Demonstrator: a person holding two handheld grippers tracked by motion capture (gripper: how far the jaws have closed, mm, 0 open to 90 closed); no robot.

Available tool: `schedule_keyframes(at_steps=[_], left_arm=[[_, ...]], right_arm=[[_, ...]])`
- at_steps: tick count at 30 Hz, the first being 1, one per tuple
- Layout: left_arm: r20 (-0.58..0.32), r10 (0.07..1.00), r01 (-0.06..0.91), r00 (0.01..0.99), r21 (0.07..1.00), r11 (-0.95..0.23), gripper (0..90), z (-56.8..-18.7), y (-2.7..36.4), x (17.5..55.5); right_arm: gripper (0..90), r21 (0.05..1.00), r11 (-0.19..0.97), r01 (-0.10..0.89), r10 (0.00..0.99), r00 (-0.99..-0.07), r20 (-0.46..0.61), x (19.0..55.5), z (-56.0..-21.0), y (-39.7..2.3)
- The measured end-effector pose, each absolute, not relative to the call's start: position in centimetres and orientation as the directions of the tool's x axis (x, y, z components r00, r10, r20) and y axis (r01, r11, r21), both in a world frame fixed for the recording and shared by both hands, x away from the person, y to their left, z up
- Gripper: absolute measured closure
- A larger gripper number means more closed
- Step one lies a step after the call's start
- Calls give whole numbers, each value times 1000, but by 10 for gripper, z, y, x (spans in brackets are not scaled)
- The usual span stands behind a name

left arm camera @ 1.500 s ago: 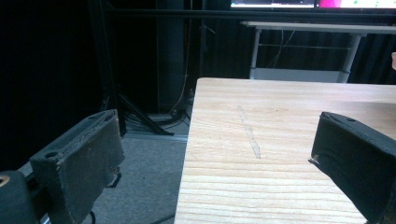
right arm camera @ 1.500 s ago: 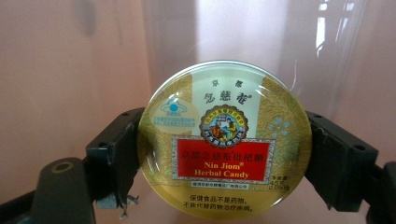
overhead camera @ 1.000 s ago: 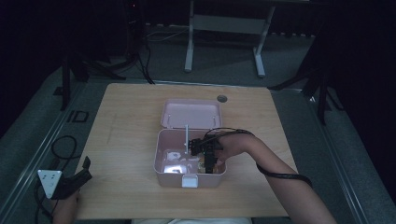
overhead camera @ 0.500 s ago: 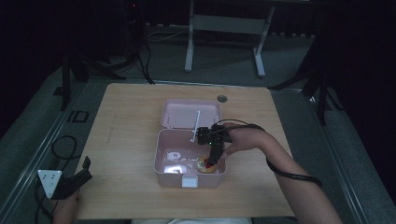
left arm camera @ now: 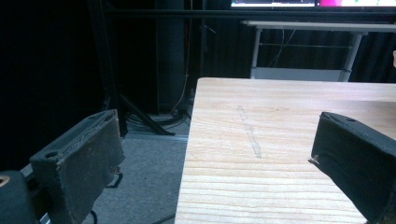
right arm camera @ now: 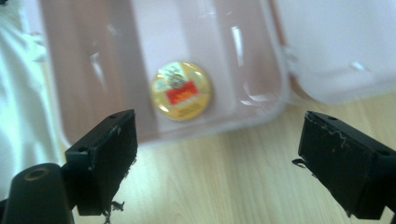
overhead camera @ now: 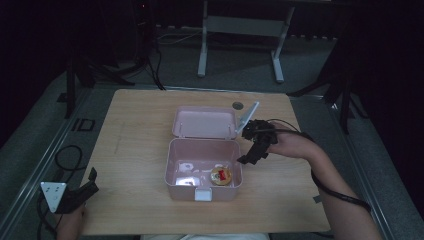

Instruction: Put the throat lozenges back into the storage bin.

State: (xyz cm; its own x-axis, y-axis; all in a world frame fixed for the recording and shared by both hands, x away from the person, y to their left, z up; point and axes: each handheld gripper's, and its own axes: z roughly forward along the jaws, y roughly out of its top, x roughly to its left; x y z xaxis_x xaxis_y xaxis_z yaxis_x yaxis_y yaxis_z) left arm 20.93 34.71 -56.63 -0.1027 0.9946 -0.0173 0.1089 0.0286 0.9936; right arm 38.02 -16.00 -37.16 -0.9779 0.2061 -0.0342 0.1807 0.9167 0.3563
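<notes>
A pink box point(overhead camera: 203, 170) sat open near the middle of the table point(overhead camera: 135, 150), its lid point(overhead camera: 204, 122) laid flat behind it, and a round gold token with a red label point(overhead camera: 220, 175) lay on the box floor in the near right corner. The right tongs point(overhead camera: 254, 149) hovered just outside the box's right wall, jaws spread wide and holding nothing; in the right gripper view the token point(right arm camera: 181, 90) lay ahead of the open jaws, just across the rim, over bare wood. Being round, the token offered no long axis to line up with. The right hand was much the nearer of the two. The left tongs point(overhead camera: 80, 192) rested at the near left corner of the table, well apart from the box, also wide open and empty. Half a second earlier the right tongs had been over the box interior, above the token; they had since drawn back to the right, clear of the box.
</notes>
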Motion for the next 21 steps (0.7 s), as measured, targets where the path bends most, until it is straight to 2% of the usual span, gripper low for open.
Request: schedule_keyframes(at_steps=[5, 8, 21], left_arm=[[-18, 995, 109, -103, 994, 29, 25, -566, 347, 209], [-16, 994, 110, -104, 994, 28, 25, -566, 347, 209], [-19, 994, 109, -104, 994, 31, 25, -566, 347, 209]], right_arm=[[114, 418, 879, 227, 278, -958, -64, 384, -379, -193], [115, 435, 863, 257, 307, -950, -48, 386, -391, -207], [115, 565, 742, 361, 469, -882, -53, 390, -479, -245]])
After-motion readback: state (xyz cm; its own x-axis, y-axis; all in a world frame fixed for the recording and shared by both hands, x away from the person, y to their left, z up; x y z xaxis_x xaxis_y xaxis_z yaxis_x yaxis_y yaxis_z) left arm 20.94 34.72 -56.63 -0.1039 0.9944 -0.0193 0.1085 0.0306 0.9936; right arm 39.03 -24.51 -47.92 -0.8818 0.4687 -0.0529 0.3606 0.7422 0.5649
